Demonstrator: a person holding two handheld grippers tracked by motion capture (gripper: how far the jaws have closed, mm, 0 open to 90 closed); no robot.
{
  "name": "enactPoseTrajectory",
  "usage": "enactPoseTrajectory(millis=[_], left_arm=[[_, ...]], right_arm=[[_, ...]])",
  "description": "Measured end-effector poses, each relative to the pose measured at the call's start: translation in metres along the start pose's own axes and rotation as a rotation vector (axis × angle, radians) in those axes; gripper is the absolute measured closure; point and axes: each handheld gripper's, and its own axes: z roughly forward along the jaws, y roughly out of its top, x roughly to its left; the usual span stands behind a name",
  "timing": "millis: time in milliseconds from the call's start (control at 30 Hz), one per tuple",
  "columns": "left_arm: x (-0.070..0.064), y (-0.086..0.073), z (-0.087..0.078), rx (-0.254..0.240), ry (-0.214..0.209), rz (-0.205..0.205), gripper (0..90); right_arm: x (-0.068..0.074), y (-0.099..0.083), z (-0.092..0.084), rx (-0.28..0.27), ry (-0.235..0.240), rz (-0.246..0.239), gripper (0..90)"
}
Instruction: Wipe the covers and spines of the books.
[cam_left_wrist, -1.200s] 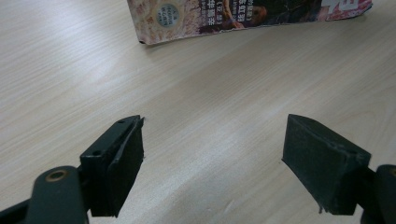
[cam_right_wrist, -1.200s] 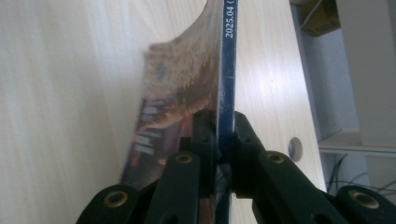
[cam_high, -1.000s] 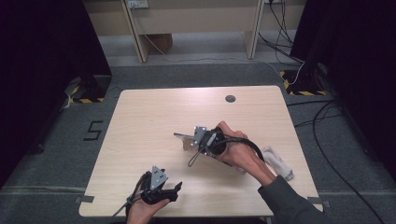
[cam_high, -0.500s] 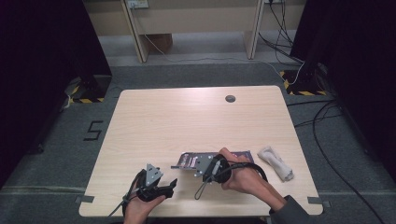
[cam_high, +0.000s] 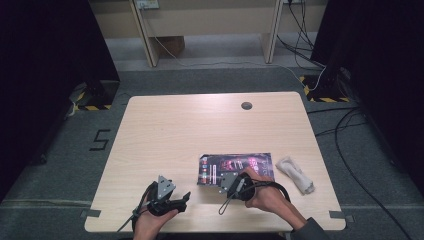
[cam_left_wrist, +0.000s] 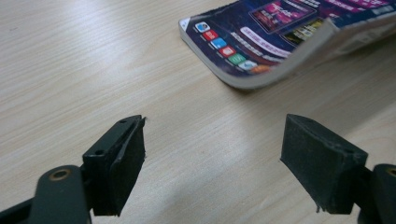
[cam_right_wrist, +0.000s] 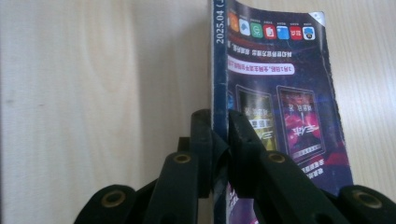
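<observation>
While the right gripper (cam_right_wrist: 219, 140) has its jaws pinched on the near edge of the dark magazine (cam_high: 235, 167), the cover lies flat on the wooden table (cam_high: 200, 125), just left of a white crumpled cloth (cam_high: 296, 173). Well left of the magazine, the left gripper (cam_left_wrist: 212, 158) hovers with jaws wide, nothing between them.

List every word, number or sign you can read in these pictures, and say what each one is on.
"2025.04": on the spine of the magazine, in the right gripper view.
"5": painted on the grey floor left of the table, in the high view.
Cover headlines and the captions under its row of app icons: too small and blurred to read.
</observation>
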Motion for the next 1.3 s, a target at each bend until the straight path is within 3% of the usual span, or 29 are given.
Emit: enactPoseTrajectory(millis=[133,200,333,367,567,800,967,1133,1300], left_arm=[[0.0,0.0,0.001,0.004,-0.001,0.004,21.3],[0.0,0.0,0.001,0.006,-0.001,0.005,21.3],[0.0,0.0,0.002,0.005,-0.004,0.005,21.3],[0.0,0.0,0.002,0.005,-0.003,0.006,21.3],[-0.002,0.001,0.003,0.006,-0.008,0.012,21.3],[-0.001,0.002,0.005,0.008,-0.009,0.014,21.3],[-0.003,0.003,0.007,0.002,-0.013,0.015,21.2],[-0.009,0.008,0.014,0.004,-0.028,0.035,20.6],[-0.016,0.014,0.027,0.015,-0.045,0.057,19.4]], right_arm=[[-0.006,-0.004,0.009,0.007,-0.012,0.028,81.5],[-0.007,-0.003,0.013,0.012,-0.021,0.006,79.7],[-0.002,-0.005,0.018,0.006,-0.018,0.016,75.0],[0.0,-0.006,0.019,0.004,-0.017,0.04,73.8],[0.002,-0.01,0.023,-0.009,0.01,0.059,66.0],[0.005,-0.019,0.024,-0.029,0.055,0.121,58.0],[0.005,-0.028,0.017,-0.064,0.08,0.175,53.5],[0.0,-0.044,0.006,-0.098,0.046,0.284,44.9],[0.004,-0.06,0.004,-0.081,-0.011,0.363,36.9]])
